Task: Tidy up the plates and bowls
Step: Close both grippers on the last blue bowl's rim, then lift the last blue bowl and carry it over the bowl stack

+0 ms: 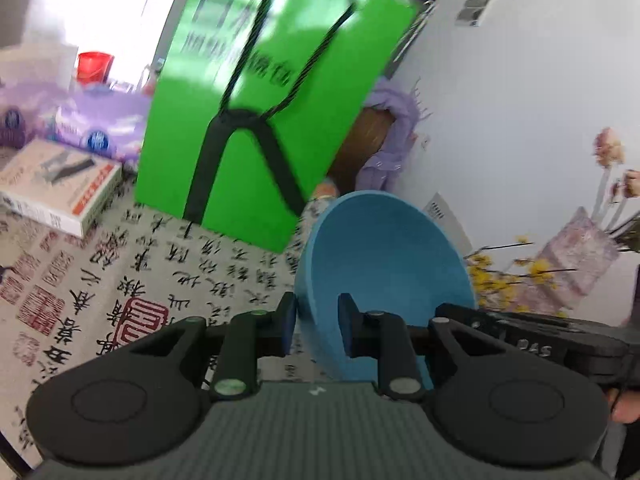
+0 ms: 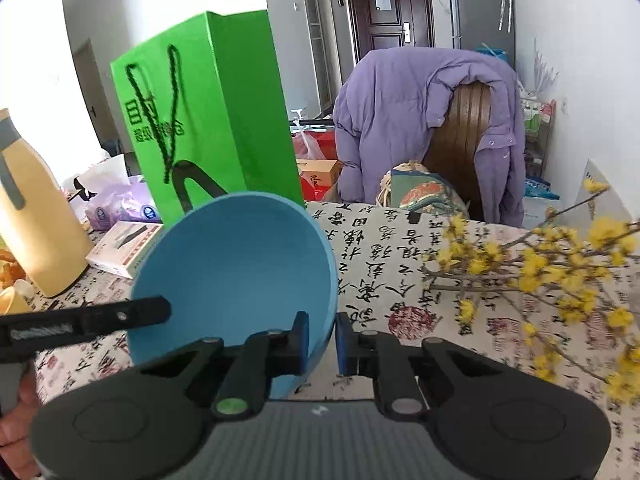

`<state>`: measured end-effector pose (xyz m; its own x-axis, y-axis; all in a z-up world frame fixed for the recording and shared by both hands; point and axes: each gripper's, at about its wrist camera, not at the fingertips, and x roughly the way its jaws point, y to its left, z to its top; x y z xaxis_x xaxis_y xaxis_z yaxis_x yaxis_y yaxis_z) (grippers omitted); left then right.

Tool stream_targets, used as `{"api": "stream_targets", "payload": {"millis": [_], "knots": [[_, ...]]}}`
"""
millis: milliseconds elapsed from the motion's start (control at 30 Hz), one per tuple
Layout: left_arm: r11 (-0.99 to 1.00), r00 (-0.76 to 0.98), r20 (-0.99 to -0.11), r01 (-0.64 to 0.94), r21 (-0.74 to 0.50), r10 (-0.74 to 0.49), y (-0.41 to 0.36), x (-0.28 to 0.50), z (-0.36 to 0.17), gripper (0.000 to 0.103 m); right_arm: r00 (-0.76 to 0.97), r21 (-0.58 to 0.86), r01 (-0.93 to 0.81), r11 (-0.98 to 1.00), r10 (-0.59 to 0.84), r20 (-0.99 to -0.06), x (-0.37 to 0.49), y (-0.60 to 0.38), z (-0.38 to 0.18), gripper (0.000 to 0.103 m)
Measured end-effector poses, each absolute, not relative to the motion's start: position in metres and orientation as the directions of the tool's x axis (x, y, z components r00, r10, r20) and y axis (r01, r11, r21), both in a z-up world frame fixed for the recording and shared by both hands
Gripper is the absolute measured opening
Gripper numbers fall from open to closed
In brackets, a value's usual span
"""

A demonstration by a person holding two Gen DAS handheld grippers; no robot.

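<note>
While the left wrist view is blurred, the left tool (image 1: pixel 317 326) is clamped on the rim of a blue bowl (image 1: pixel 384 264) tilted up just ahead of it, above the tabletop (image 1: pixel 160 280); a green bag (image 1: pixel 256 112) stands beyond. In the right wrist view, the right tool (image 2: pixel 322 339) grips the opposite rim of the same bowl, one pad inside and one outside, with yellow flower branches (image 2: pixel 560 272) to its right. No plates or stack show, so I judge the sorting barely begun.

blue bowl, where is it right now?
The blue bowl is tilted above the calligraphy tablecloth, just in front of the green bag, its rim pinched by the left gripper and right gripper.
</note>
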<state>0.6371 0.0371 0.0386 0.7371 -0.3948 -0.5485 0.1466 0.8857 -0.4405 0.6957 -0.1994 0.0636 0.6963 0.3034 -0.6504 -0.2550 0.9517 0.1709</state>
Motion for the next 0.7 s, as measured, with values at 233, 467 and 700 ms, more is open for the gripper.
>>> {"api": "stream_targets", "payload": {"millis": [233,467,700], "knots": [[0.891,0.757,-0.524,0.167,-0.421,-0.389,0.027,0.575,0.095,0.023,0.712,0.209,-0.273,0.939,0.343,-0.613,0.638,-0.217,0.104,0.013],[0.897,0.750,-0.538,0.166,-0.410,-0.385,0.015,0.495,0.124,0.023,0.733,0.225,-0.276,0.935,0.356,-0.580,0.551,-0.229,0.140,0.013],[0.895,0.723,-0.572,0.147,-0.421,-0.388,0.011,0.410,0.135,0.023,0.746,0.239,-0.305,0.922,0.387,-0.542,0.461,-0.239,0.161,0.014]]}}
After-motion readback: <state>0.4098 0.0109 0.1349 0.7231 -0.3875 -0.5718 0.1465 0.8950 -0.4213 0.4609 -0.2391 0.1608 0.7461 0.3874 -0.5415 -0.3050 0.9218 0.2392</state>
